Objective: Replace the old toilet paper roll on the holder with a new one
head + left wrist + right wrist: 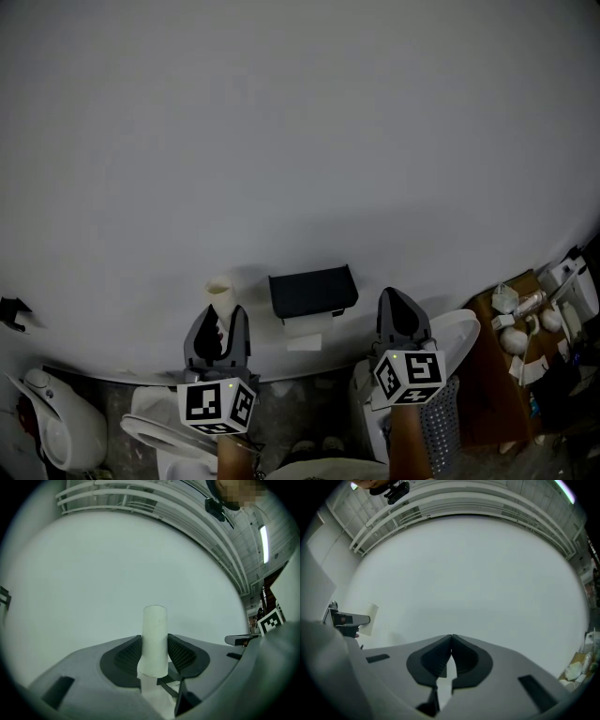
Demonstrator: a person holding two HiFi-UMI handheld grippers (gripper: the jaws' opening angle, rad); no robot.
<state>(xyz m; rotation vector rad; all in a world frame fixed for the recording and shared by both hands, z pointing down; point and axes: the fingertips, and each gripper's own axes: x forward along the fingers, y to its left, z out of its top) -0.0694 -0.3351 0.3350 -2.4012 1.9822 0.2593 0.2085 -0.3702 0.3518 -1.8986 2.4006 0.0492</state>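
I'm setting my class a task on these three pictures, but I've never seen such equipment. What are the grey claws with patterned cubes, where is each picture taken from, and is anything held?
There is no robot here: a person holds a two-jaw grabber in each hand. The head view comes from a camera on the person's head, facing a white wall with a black paper holder and a strip of paper hanging below it. The two gripper views come from cameras riding on each grabber, looking along its jaws. The left gripper is closed on a pale upright tube, apparently the old roll. The right gripper is shut and empty. The patterned cube on each is part of it.
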